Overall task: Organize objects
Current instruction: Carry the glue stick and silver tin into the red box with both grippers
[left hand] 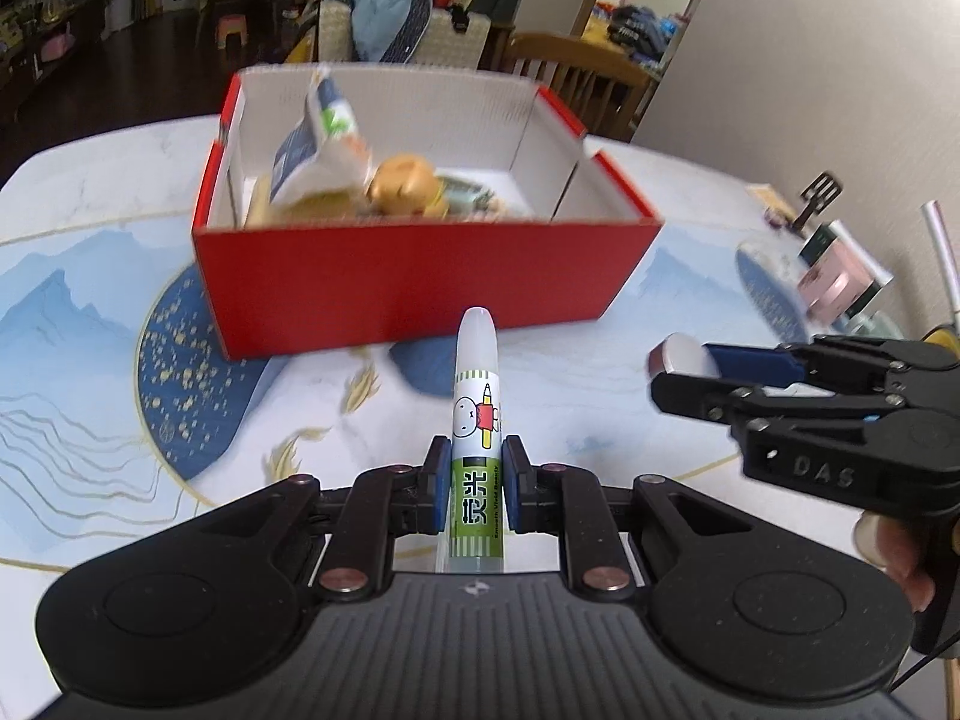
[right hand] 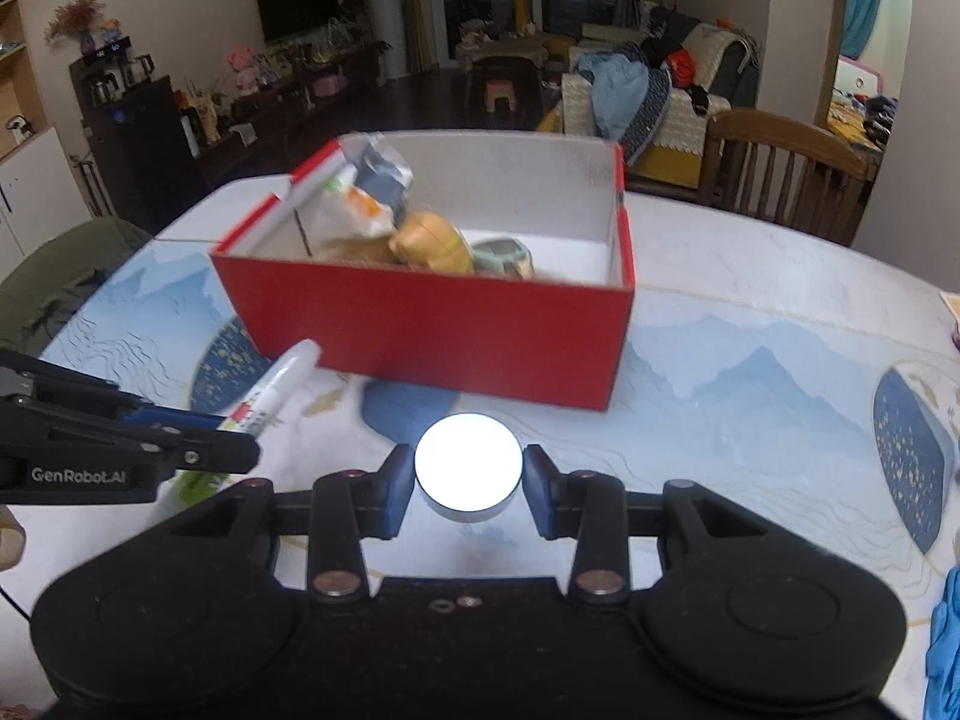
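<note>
Now left tool [left hand: 474,483] clamped on highlighter [left hand: 476,420], long axis tipped toward red box [left hand: 420,282], right tool [right hand: 468,480] clamped on round tin [right hand: 468,462]

- Table [left hand: 90,276]: pale top printed with blue mountains, dark blue discs, gold lines.
- Red box [left hand: 414,282]: open, standing mid-table.
- Pink and dark boxes [left hand: 840,276]: stacked near right edge.

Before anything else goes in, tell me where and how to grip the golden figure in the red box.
Grip the golden figure across its rounded upper body, coming from above: the red box walls block a side approach. The crumpled packet leans against its left and a grey-green toy crowds its right, so set the tool's fingers front to back.
</note>
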Demonstrator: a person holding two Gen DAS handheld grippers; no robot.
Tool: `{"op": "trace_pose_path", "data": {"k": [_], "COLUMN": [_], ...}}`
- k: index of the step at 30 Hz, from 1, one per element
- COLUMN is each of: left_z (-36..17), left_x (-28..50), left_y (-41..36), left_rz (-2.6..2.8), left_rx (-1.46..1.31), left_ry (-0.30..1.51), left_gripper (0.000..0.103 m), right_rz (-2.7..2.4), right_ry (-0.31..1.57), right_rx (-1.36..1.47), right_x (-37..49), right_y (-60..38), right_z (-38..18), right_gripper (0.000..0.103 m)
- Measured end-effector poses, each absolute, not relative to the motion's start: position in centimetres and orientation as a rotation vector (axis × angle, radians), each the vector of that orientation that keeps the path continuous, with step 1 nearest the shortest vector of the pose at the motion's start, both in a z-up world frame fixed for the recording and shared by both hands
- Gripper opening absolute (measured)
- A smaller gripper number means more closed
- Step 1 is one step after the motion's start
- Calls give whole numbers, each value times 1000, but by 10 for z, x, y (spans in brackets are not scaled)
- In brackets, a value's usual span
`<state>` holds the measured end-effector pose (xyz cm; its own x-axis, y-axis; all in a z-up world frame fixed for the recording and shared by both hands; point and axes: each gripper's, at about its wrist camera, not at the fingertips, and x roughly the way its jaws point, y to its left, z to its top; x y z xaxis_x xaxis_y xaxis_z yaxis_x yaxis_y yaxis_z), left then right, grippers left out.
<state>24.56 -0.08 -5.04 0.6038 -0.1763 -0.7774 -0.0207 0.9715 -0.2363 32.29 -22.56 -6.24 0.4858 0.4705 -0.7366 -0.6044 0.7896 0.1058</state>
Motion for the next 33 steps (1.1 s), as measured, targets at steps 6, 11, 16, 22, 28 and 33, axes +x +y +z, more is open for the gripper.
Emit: {"op": "trace_pose_path", "data": {"k": [6, 11, 16, 22, 28, 33], "left_z": [-25, -3, 14, 27, 29, 28], "left_x": [253, 270, 293, 327, 368, 401], "left_y": [-4, -3, 2, 4, 6, 9], "left_rz": [-117, -122, -116, -112, -94, -87], "left_rx": [-233, -211, -199, -161, -135, -125], "left_ry": [856, 800, 757, 725, 733, 744], "left_gripper": [16, 16, 16, 16, 16, 16], "right_rz": [688, 700, 697, 675, 649, 641], "right_ry": [774, 718, 665, 647, 665, 688], "right_rx": [-197, -210, -231, -235, -254, -281], "right_x": [328, 340, 356, 381, 409, 429], "right_y": [-218, -212, -202, -192, -177, -164], "right_z": [-37, -19, -8, -5, -16, -29], "right_gripper": [38, 38, 38, 38, 38, 38]}}
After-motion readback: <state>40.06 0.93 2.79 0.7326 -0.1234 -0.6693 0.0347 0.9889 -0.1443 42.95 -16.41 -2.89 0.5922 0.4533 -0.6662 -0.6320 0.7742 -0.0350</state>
